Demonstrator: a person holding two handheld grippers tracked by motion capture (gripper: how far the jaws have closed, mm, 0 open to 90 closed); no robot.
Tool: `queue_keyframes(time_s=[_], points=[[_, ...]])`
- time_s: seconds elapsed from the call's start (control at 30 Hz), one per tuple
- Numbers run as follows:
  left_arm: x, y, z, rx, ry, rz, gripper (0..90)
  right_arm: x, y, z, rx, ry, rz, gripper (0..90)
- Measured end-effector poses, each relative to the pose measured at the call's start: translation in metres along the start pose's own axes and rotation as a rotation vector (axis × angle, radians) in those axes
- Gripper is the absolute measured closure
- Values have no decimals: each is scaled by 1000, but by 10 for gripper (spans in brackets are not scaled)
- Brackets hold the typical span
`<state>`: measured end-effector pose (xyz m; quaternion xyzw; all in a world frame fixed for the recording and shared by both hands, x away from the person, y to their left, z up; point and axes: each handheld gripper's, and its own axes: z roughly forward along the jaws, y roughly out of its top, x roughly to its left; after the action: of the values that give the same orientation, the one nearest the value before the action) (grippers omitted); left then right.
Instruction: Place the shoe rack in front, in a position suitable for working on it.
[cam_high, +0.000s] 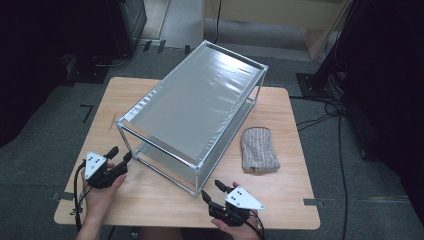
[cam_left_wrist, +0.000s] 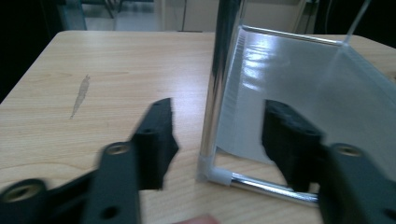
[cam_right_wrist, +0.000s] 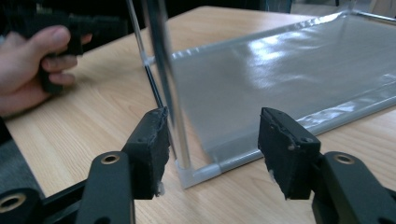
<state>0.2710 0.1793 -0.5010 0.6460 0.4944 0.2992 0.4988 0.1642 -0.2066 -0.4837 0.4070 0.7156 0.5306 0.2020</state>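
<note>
A two-tier rack (cam_high: 195, 100) of silver tubes with grey fabric shelves stands slantwise on the wooden table (cam_high: 145, 200). My left gripper (cam_high: 120, 153) is at the rack's near left corner. In the left gripper view the upright corner post (cam_left_wrist: 215, 93) rises between its parted jaws (cam_left_wrist: 217, 121), and neither pad touches it. My right gripper (cam_high: 211, 190) is at the near right corner. Its jaws (cam_right_wrist: 215, 126) straddle that corner's post (cam_right_wrist: 170, 93), which stands close to the left pad, and the right pad is well off it.
A folded grey knitted piece (cam_high: 259, 150) lies on the table to the right of the rack. Cables (cam_high: 325, 107) run over the dark floor at the right. A person's hand (cam_right_wrist: 28, 60) holding the other gripper shows in the right gripper view.
</note>
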Motion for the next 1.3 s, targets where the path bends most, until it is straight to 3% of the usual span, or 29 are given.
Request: queue_keyframes(time_s=[0.03,0.13,0.17,0.27,0.4,0.57,0.97,1.1,1.17,1.23,1.3], points=[[-1,1,4,11,9,-5,560,6,-2,7,15,-8,-12,456],[-1,0,13,54,50,-38,599,12,-2,12,18,-5,-11,469],[-1,-1,16,63,55,-47,609,15,-2,16,15,-24,-28,489],[-3,-2,22,89,66,-28,683,22,-3,22,5,-48,-57,555],[1,-1,24,88,32,-41,801,28,-5,28,-6,-84,-70,688],[3,-1,19,98,18,-14,814,33,-5,28,-10,-76,-93,801],[-3,-9,-8,124,6,17,819,22,-7,16,8,-68,-107,821],[-6,-12,-21,131,11,6,818,14,-14,10,15,-105,-96,857],[-7,-14,-27,132,10,0,818,6,-17,8,23,-121,-67,863],[-8,-16,-32,134,12,-8,817,-1,-16,6,17,-110,-38,851],[-10,-18,-37,133,16,-15,816,-5,-14,3,5,-52,-20,771]])
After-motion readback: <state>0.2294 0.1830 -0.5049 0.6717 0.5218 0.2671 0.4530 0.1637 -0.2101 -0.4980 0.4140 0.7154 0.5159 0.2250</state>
